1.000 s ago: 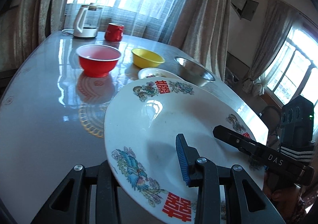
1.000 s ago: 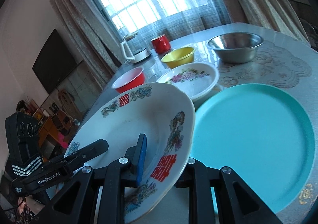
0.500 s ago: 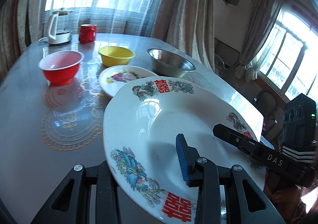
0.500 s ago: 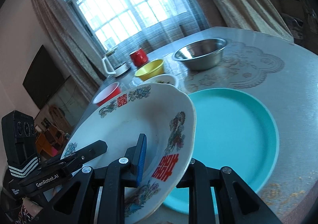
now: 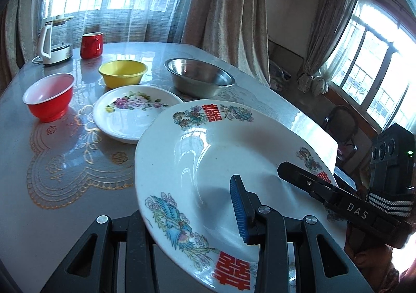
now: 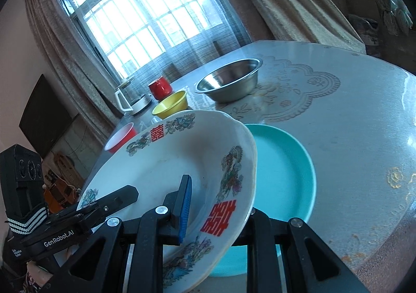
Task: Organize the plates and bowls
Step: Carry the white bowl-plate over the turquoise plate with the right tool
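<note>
Dragon-phoenix plate [image 5: 182, 163] clamped by both hand-held grippers, above table [image 5: 52, 204].

I count three plates: the big white plate [image 5: 208, 163] clamped between my fingers, one small flowered plate [image 5: 135, 111] ahead of them, and one teal plate [image 6: 283, 163] right of them. Three bowls beyond: red [image 5: 48, 97], yellow [image 5: 122, 72], steel [image 5: 199, 78]. One red mug [image 5: 91, 45], one kettle [image 5: 53, 43].

A glossy grey table [image 5: 78, 202] (lace-patterned) carries dishes. Around the floral white plate [image 5: 135, 112]: red plastic bowl [image 5: 48, 97] left, yellow bowl [image 5: 122, 75] and steel bowl [image 5: 199, 78] behind.
</note>
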A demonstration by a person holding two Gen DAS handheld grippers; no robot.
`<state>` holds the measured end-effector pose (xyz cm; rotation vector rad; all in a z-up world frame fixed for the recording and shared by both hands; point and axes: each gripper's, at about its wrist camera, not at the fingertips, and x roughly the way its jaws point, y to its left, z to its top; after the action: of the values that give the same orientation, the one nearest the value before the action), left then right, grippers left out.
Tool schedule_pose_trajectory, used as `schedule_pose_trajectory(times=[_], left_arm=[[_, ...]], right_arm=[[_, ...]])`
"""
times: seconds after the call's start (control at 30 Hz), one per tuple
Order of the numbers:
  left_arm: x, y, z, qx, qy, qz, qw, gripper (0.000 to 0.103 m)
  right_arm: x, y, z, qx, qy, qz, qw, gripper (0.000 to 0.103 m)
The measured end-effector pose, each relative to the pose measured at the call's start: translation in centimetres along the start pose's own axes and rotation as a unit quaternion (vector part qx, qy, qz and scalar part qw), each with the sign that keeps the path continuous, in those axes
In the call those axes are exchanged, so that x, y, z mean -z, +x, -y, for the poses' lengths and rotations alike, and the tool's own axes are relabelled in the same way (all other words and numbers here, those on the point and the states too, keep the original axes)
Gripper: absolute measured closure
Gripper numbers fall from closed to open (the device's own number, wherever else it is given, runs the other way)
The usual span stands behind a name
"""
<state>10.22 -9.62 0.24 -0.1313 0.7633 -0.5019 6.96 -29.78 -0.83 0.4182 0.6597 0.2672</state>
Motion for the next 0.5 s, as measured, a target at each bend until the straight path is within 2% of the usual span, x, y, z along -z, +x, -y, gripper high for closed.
schedule_pose_trajectory(times=[0.5], left_arm=[[-0.4,2.9,2.2,0.021,0.011,-0.030,0.9993,0.065]], right_arm=[[-0.4,-0.6,2.6,0.031,0.018,0.001,0.999,0.082]])
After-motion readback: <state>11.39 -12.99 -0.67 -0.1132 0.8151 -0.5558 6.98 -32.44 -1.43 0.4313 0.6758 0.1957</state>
